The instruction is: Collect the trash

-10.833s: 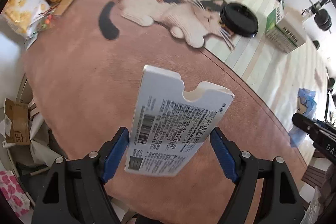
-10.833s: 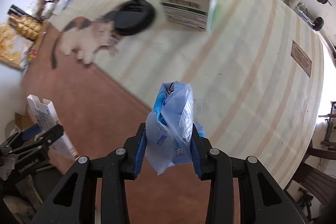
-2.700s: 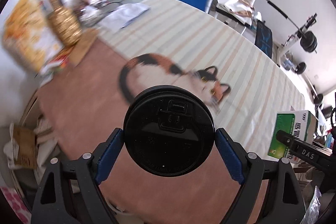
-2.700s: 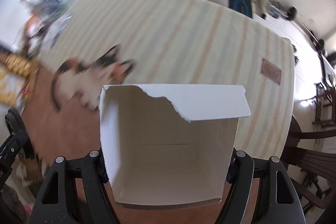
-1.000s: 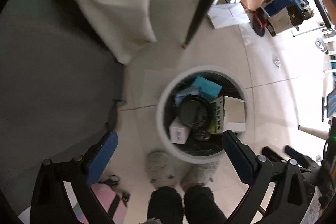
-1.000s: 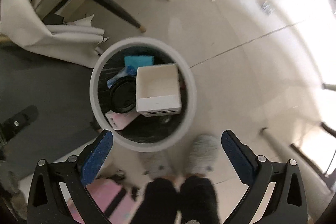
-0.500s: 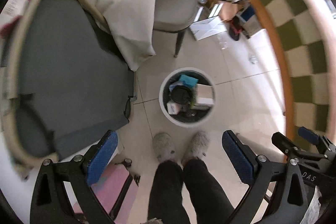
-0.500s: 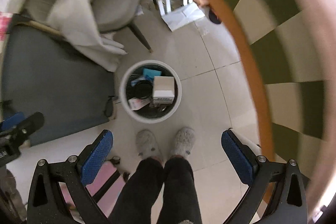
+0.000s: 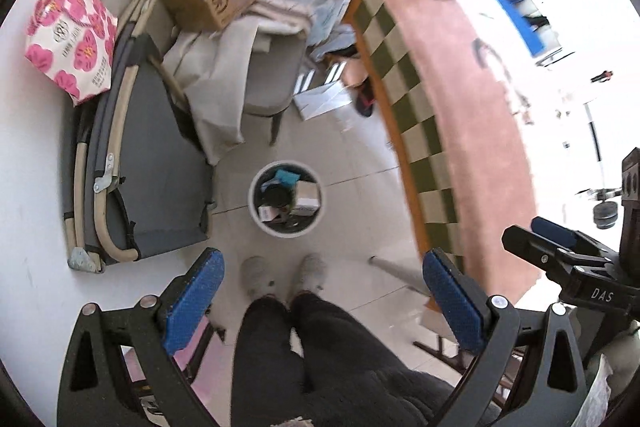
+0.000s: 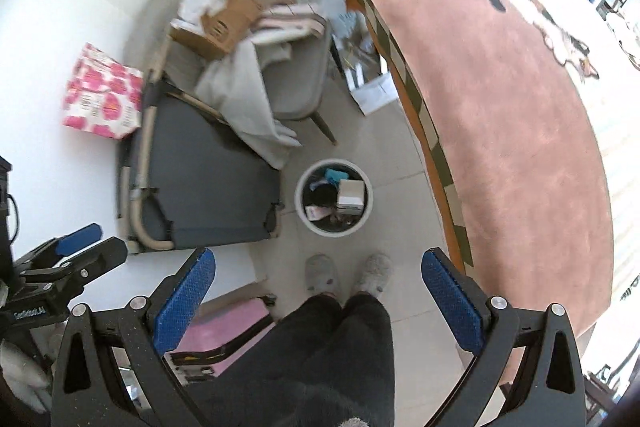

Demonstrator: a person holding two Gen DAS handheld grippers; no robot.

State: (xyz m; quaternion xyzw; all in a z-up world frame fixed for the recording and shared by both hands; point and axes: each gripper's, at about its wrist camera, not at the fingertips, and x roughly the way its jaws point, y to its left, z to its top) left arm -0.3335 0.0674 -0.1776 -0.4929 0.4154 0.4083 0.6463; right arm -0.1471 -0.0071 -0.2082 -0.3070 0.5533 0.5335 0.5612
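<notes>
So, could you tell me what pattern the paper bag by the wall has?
Pink flowers on white, clearest in the left wrist view: paper bag.

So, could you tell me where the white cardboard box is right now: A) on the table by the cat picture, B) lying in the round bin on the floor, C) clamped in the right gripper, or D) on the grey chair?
B: the white cardboard box lies inside the round bin by the person's slippers, and both grippers are open and empty.

Both wrist views high, facing down; share trash bin (image 9: 286,198) (image 10: 334,202).
</notes>
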